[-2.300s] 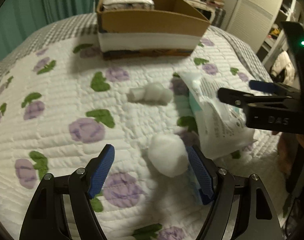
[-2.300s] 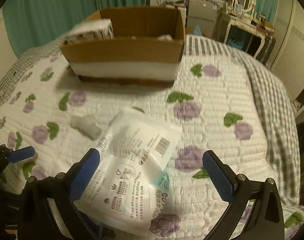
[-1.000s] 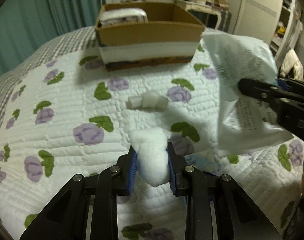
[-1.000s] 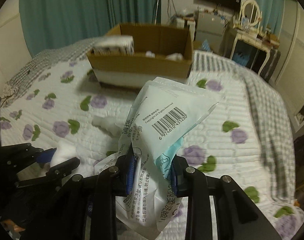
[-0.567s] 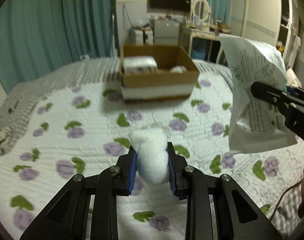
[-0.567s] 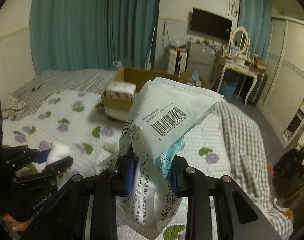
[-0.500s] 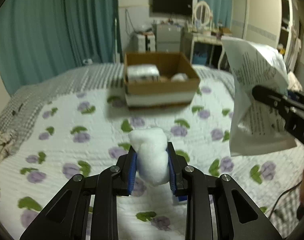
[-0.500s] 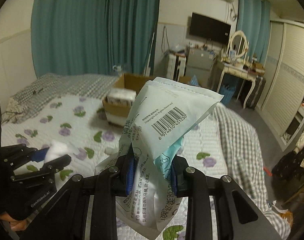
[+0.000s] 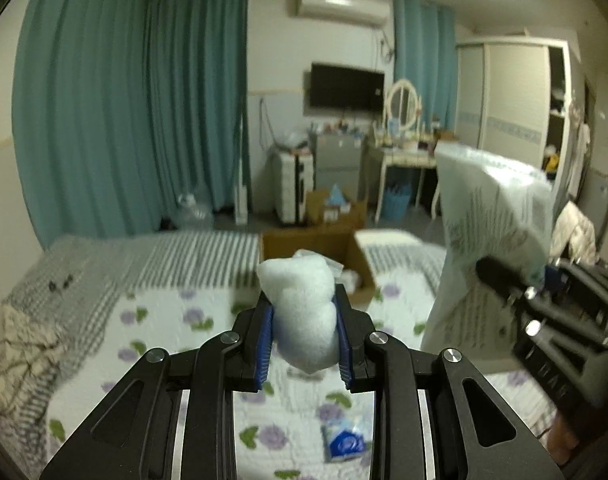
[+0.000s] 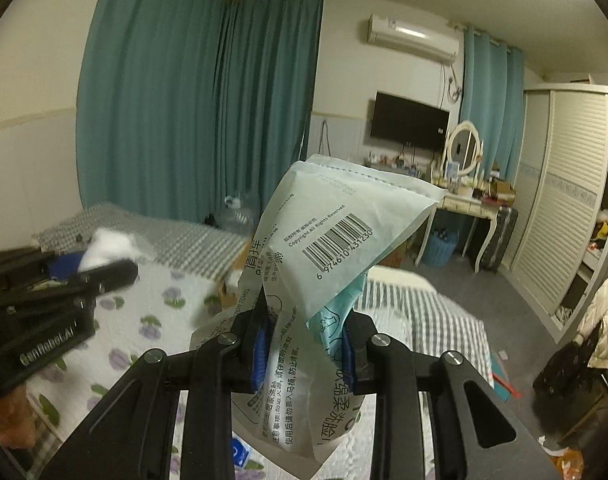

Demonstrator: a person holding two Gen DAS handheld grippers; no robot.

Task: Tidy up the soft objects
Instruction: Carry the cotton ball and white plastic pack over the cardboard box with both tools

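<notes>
My left gripper [image 9: 304, 314] is shut on a white cotton ball [image 9: 301, 312] and holds it high above the bed. It also shows in the right wrist view [image 10: 107, 250]. My right gripper [image 10: 306, 326] is shut on a pale green and white plastic pack of cotton towels [image 10: 336, 248], held up in the air. The pack also shows in the left wrist view [image 9: 492, 236], at the right. The open cardboard box [image 9: 356, 256] sits on the bed beyond the cotton ball, with white items inside.
The bed has a white quilt with purple flowers [image 9: 175, 344] and a grey checked blanket [image 9: 155, 256]. A small blue packet [image 9: 346, 442] lies on the quilt below. Teal curtains, a dressing table [image 9: 404, 156] and a wardrobe [image 10: 564, 200] stand behind.
Both grippers have risen and tilted up, each keeping its hold. The bed and the box have dropped lower in view, and more of the room shows.
</notes>
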